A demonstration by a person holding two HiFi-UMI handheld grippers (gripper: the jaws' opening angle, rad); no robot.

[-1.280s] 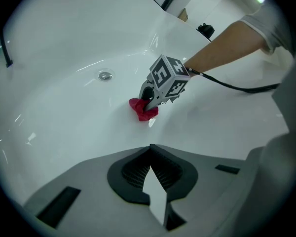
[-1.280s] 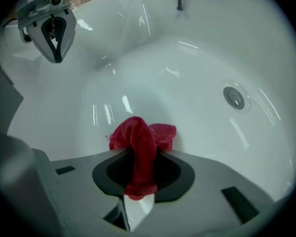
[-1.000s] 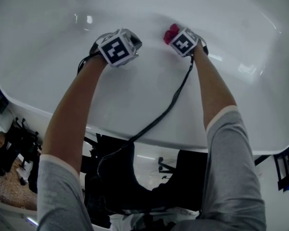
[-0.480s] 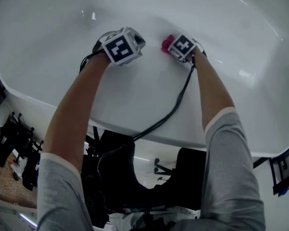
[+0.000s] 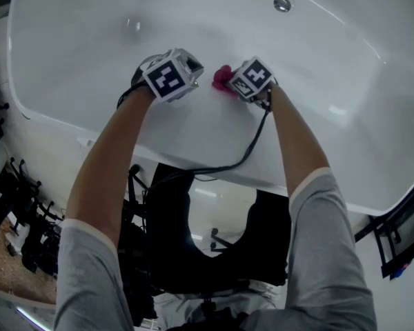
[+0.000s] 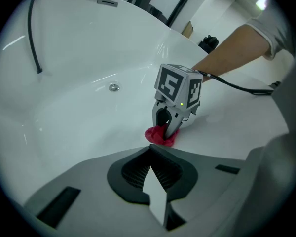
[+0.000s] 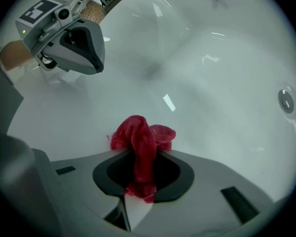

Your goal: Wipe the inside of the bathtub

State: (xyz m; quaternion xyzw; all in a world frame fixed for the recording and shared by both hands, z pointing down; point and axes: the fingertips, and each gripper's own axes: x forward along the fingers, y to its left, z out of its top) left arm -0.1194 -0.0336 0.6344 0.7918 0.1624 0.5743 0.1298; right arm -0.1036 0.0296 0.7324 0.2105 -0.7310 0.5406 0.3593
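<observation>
Firmly in right gripper [image 7: 142, 172]: cloth [image 7: 140, 135].

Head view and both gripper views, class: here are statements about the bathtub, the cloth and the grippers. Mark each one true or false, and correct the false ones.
1. The right gripper is shut on a red cloth. True.
2. The left gripper holds a sponge. False: its jaws are together with nothing between them.
3. The cloth lies on top of the drain. False: the drain is bare and well apart from the cloth, farther along the tub.
4. Both grippers are held over the white inner surface of the bathtub. True.
</observation>
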